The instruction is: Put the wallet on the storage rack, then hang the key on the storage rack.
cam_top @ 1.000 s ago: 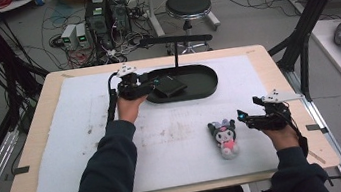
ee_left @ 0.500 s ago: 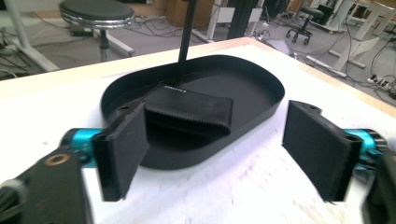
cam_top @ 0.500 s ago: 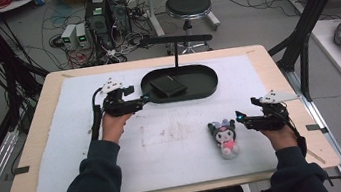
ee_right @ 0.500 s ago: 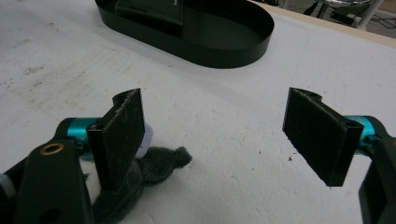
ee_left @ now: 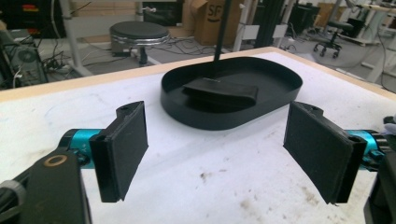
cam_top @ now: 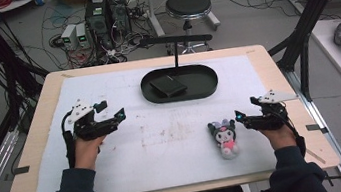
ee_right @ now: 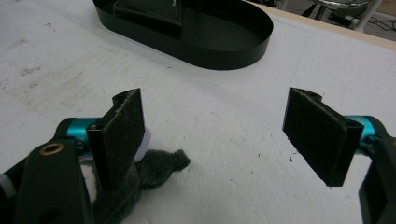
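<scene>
Nearest to us, at the right of the table, we have the plush toy (cam_top: 224, 136) lying on the white mat (cam_top: 134, 177), head toward the far side. Our right gripper (cam_top: 238, 117) sits just beside it on its right, jaws spread wide and holding nothing. In the right gripper view the toy's dark ear (ee_right: 163, 163) pokes out just past the left pad (ee_right: 122, 135), so the toy is beside the jaws, not between them.

At the left, a little farther out, our left gripper (cam_top: 119, 115) hovers over bare mat, also wide open and empty, pointing toward the tray.

Farthest, mid-table, stands the black oval tray (cam_top: 208, 88), with 1 flat black item (cam_top: 168, 85) already lying in its left half.

We judge the job to be loading things into the tray: 1 of 2 pieces looks placed, and the toy is not yet grasped, so picking it up, carrying it across and setting it down remain.

The high view gives us the whole layout and both hands at once. The left gripper view adds the tray's upright wall (ee_left: 224, 119) and how the flat item (ee_left: 220, 92) rests on the tray floor. The right gripper view alone tells us how close the pad is to the toy.
</scene>
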`<state>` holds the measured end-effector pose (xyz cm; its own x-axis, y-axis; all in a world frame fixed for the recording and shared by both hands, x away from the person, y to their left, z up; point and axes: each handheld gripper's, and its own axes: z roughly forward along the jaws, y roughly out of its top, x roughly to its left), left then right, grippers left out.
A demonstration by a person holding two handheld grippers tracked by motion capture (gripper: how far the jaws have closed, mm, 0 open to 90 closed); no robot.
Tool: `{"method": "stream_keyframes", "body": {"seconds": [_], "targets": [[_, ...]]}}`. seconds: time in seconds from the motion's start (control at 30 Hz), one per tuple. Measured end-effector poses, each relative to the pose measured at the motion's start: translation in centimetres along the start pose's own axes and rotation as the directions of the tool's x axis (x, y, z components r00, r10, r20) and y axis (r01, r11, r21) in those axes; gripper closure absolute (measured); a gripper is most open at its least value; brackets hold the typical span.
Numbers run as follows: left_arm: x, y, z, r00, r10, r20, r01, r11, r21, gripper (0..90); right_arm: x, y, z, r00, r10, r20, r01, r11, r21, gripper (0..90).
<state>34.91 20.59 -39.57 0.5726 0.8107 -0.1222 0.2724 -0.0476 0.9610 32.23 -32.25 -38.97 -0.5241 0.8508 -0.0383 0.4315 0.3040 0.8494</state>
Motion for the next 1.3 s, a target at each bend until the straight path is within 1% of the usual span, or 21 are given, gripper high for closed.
{"method": "stream_keyframes", "body": {"seconds": [0.03,0.1,0.2,0.3,0.33,0.37,0.47,0.63,0.7,0.73,0.83,0.97,1.03,1.1,1.13,1.23,1.27,1.3], "targets": [[0.2,-0.2,-0.2,0.9999,0.006,-0.013,-0.006,1.0000,0.007,21.3,0.0,0.0,0.1,1.0000,-0.001,0.000,0.001,1.000,0.003,21.3],[0.4,-0.6,-0.5,0.9994,0.006,-0.034,-0.006,1.0000,0.005,21.2,0.0,0.0,0.3,1.0000,0.000,0.001,0.000,1.000,0.010,21.3],[0.9,-1.1,-1.2,0.9977,0.009,-0.068,-0.009,0.9999,0.010,19.4,0.1,0.1,0.6,0.9999,-0.012,0.005,0.012,1.000,0.017,21.3],[1.3,-1.2,-1.8,0.9964,-0.007,-0.084,0.007,1.0000,0.005,19.3,0.3,0.2,1.0,0.9995,-0.030,0.001,0.030,0.999,0.028,21.3],[1.3,-1.2,-2.0,0.9960,-0.010,-0.088,0.010,0.9999,0.003,19.3,0.4,0.2,1.0,0.9996,-0.029,-0.003,0.029,0.999,0.034,21.3],[1.4,-1.2,-2.2,0.9957,-0.016,-0.091,0.017,0.9999,0.001,19.3,0.5,0.1,1.0,0.9995,-0.032,-0.003,0.032,0.999,0.032,21.3],[1.4,-1.3,-2.2,0.9953,-0.019,-0.095,0.019,0.9998,0.002,19.3,0.6,0.1,0.9,0.9994,-0.034,-0.006,0.034,0.999,0.028,21.3],[1.3,-1.5,-2.0,0.9952,-0.011,-0.097,0.012,0.9999,0.007,19.3,1.1,0.1,1.0,0.9993,-0.031,-0.020,0.032,0.999,0.042,21.3],[1.4,-1.5,-1.9,0.9950,-0.016,-0.098,0.017,0.9999,0.003,19.3,1.5,0.0,1.2,0.9985,-0.039,-0.039,0.041,0.998,0.057,21.3],[1.4,-1.5,-1.8,0.9947,-0.015,-0.101,0.015,0.9999,0.008,19.3,1.8,0.0,1.4,0.9983,-0.042,-0.041,0.044,0.997,0.066,21.3],[1.5,-1.7,-1.7,0.9942,-0.029,-0.103,0.030,0.9995,0.012,19.3,2.5,-0.2,1.9,0.9974,-0.031,-0.065,0.037,0.995,0.088,21.3],[1.5,-1.7,-1.7,0.9940,-0.022,-0.107,0.024,0.9995,0.020,19.4,3.5,-0.5,2.3,0.9963,-0.025,-0.082,0.035,0.991,0.126,21.3],[1.4,-1.7,-1.6,0.9940,-0.019,-0.107,0.021,0.9996,0.021,19.5,3.9,-0.7,2.7,0.9959,-0.021,-0.088,0.035,0.987,0.154,21.0],[1.3,-1.8,-1.6,0.9943,-0.017,-0.105,0.020,0.9996,0.022,19.6,4.2,-0.7,2.9,0.9958,0.002,-0.092,0.013,0.987,0.159,20.9],[1.2,-1.8,-1.7,0.9942,-0.015,-0.106,0.017,0.9996,0.023,19.8,4.4,-0.6,2.9,0.9955,0.007,-0.094,0.009,0.986,0.166,20.9],[1.0,-1.8,-1.8,0.9939,-0.006,-0.110,0.010,0.9995,0.031,20.1,5.0,-0.4,2.9,0.9913,0.036,-0.126,-0.012,0.982,0.187,20.9],[1.1,-1.8,-1.9,0.9933,-0.008,-0.115,0.011,0.9995,0.030,20.2,5.2,-0.3,2.9,0.9912,0.029,-0.129,-0.003,0.981,0.195,20.9],[1.1,-1.8,-1.9,0.9931,-0.008,-0.117,0.011,0.9995,0.029,20.2,5.5,-0.2,2.8,0.9934,0.015,-0.114,0.009,0.979,0.206,20.9]]}}
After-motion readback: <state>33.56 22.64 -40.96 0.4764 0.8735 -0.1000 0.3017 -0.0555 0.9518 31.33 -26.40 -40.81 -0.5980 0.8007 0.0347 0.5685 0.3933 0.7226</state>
